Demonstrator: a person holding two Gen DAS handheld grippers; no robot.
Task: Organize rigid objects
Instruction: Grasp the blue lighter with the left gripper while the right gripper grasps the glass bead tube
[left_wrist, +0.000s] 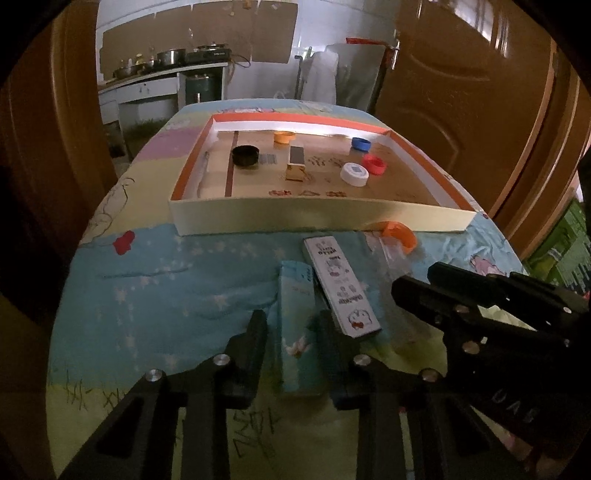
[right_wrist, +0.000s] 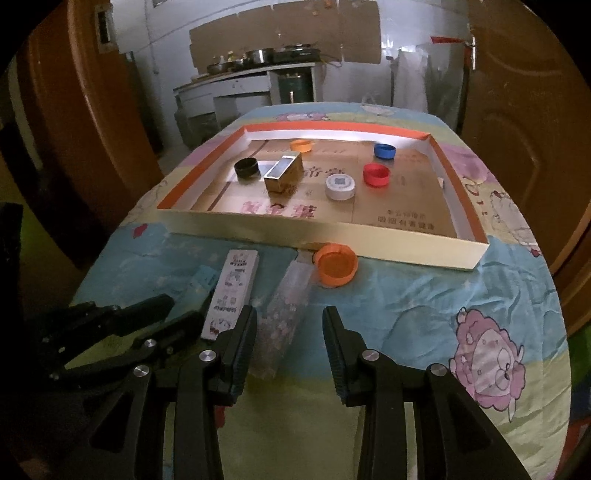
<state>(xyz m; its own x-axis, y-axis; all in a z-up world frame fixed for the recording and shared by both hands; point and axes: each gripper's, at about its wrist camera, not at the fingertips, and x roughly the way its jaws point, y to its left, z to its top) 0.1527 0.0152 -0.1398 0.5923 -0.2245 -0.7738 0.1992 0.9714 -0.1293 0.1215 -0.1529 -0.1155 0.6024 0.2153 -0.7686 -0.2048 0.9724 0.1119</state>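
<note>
A shallow cardboard tray (left_wrist: 295, 218) (right_wrist: 369, 251) holds black, orange, blue, red and white caps and a gold box (left_wrist: 297, 168) (right_wrist: 284, 173). In front of it on the cloth lie a light blue box (left_wrist: 297, 332), a white cartoon-print box (left_wrist: 341, 288) (right_wrist: 231, 291), a clear plastic tube (right_wrist: 282, 317) and an orange cap (left_wrist: 399, 234) (right_wrist: 336, 264). My left gripper (left_wrist: 293, 343) is open with its fingers on either side of the light blue box. My right gripper (right_wrist: 290, 343) is open and empty, just right of the clear tube.
The table (right_wrist: 424, 314) is covered with a cartoon-print cloth and drops off at its left and right edges. Brown wooden doors (left_wrist: 461, 74) stand on both sides. A kitchen counter with pots (left_wrist: 166, 62) lies far behind.
</note>
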